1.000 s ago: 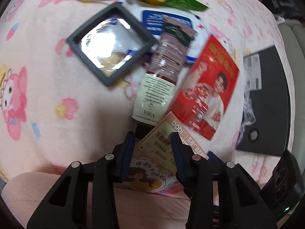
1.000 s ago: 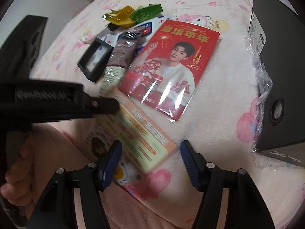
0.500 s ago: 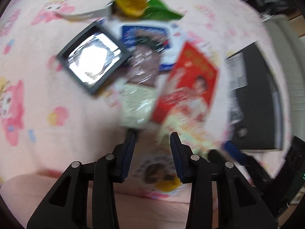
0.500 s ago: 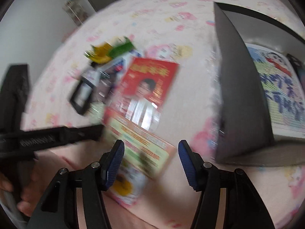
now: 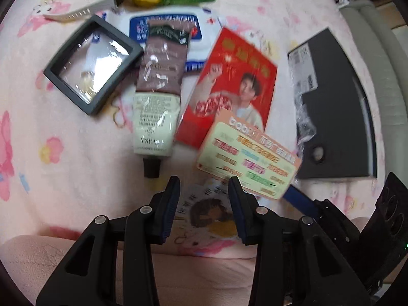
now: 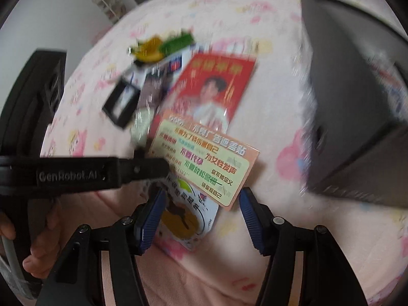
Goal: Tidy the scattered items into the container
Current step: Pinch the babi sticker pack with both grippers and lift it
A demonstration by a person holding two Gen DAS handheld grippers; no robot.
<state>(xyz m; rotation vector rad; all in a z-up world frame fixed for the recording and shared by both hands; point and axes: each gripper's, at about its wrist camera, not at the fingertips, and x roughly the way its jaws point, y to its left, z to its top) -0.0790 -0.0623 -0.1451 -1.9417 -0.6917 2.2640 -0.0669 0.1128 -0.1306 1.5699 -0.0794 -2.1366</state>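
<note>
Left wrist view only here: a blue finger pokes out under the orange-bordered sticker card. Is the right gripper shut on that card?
Observer: No. The right gripper is open, jaws wide apart. The lower corner of the sticker card lies between them, not pinched.
Operator: And my left gripper, seen from that side?
Observer: The left gripper reaches in from the left, its tip at the card's left edge. The view is too blurred to tell whether it touches.
</note>
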